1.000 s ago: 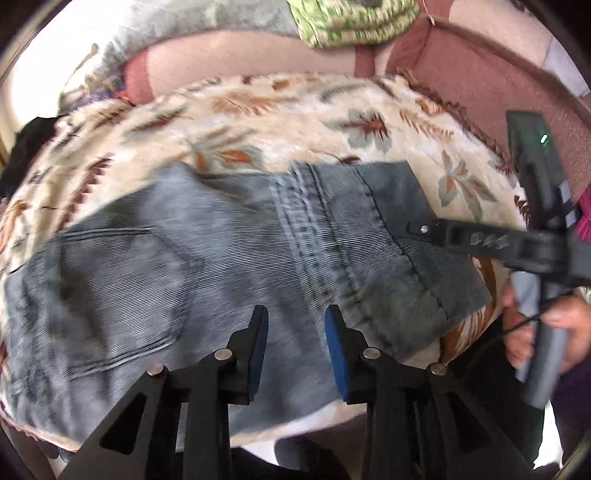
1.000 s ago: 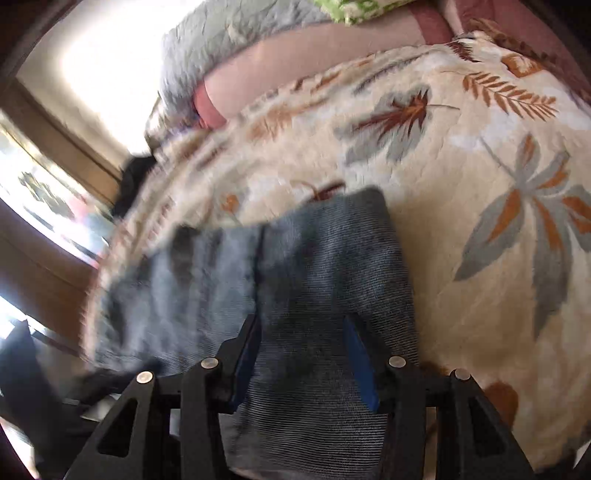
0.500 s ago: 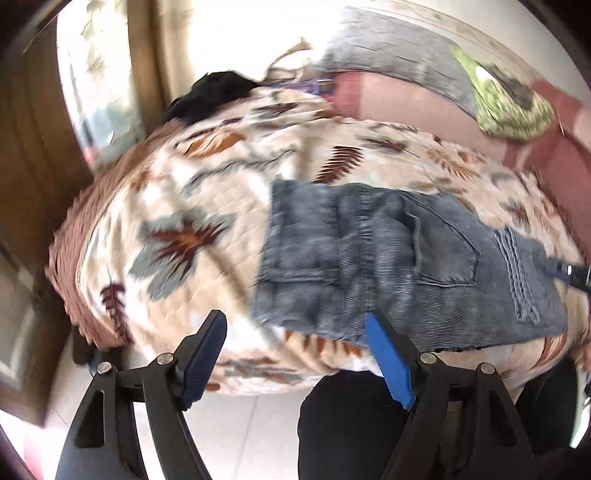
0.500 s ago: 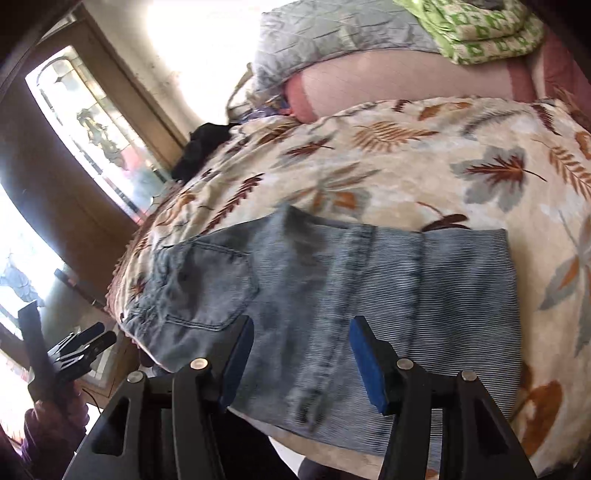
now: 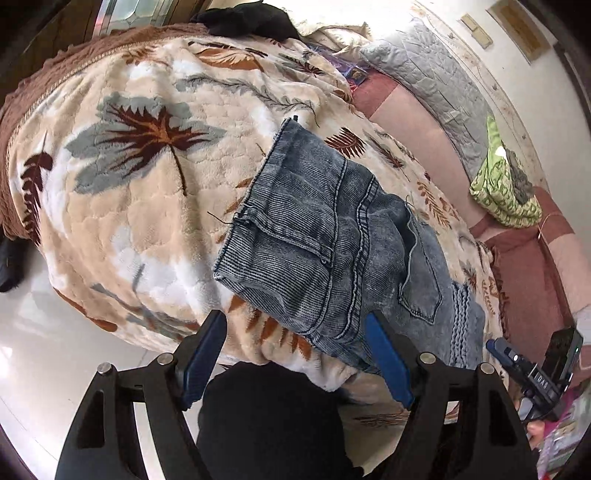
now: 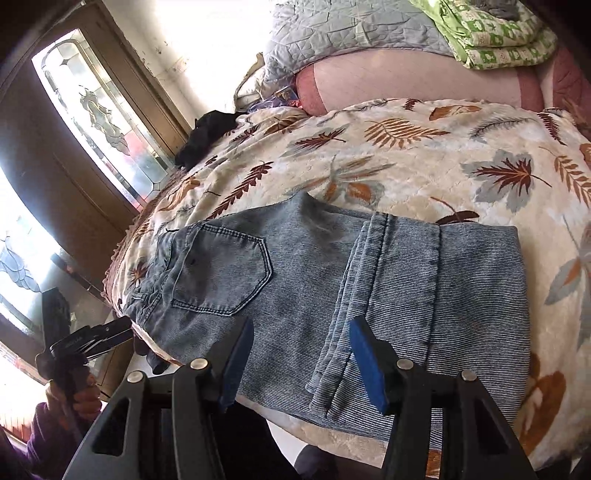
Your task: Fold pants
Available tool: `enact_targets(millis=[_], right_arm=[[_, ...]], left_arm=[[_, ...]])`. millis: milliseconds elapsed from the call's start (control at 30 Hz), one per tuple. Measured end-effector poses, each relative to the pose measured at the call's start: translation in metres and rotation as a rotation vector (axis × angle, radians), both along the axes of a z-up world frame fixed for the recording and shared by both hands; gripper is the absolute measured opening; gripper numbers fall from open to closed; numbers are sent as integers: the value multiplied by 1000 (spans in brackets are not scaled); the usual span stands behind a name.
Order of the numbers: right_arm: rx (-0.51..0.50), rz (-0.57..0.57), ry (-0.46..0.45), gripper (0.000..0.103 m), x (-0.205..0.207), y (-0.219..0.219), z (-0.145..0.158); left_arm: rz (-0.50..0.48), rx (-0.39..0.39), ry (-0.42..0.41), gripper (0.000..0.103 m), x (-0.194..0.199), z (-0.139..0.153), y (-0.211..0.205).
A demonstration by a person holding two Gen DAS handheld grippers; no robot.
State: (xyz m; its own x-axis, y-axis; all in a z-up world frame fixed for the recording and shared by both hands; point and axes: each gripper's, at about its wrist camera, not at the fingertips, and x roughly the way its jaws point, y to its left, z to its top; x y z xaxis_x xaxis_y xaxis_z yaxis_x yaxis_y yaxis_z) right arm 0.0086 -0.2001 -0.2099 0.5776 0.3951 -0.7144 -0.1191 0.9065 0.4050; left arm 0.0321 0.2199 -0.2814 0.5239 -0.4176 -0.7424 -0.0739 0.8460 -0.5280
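Ahead of the left tongs (image 5: 295, 354): folded pants (image 5: 332, 251), open leaf-print blanket (image 5: 147, 177) to their left. Ahead of the right tongs (image 6: 301, 356): pants, bare blanket beyond. Farther off: grey quilt (image 6: 351, 33), green bundle (image 6: 491, 33), black cloth (image 6: 207, 136).

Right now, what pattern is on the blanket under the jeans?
The blanket is cream with brown, orange and grey leaf prints; the right wrist view shows it best.

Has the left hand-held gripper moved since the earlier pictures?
Yes. The left hand-held gripper swung from over the jeans toward the blanket's edge, its jaws just opening, empty.
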Motion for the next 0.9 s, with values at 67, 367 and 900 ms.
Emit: enact_targets(millis=[67, 367, 900], right_arm=[[-1, -4, 1, 58, 0, -1, 0], [-9, 4, 13, 58, 2, 3, -5], [-2, -29, 29, 58, 1, -8, -12]], left_arm=[[27, -58, 13, 78, 5, -7, 3], [53, -112, 39, 53, 21, -25, 4], [40, -77, -65, 18, 22, -6, -4]])
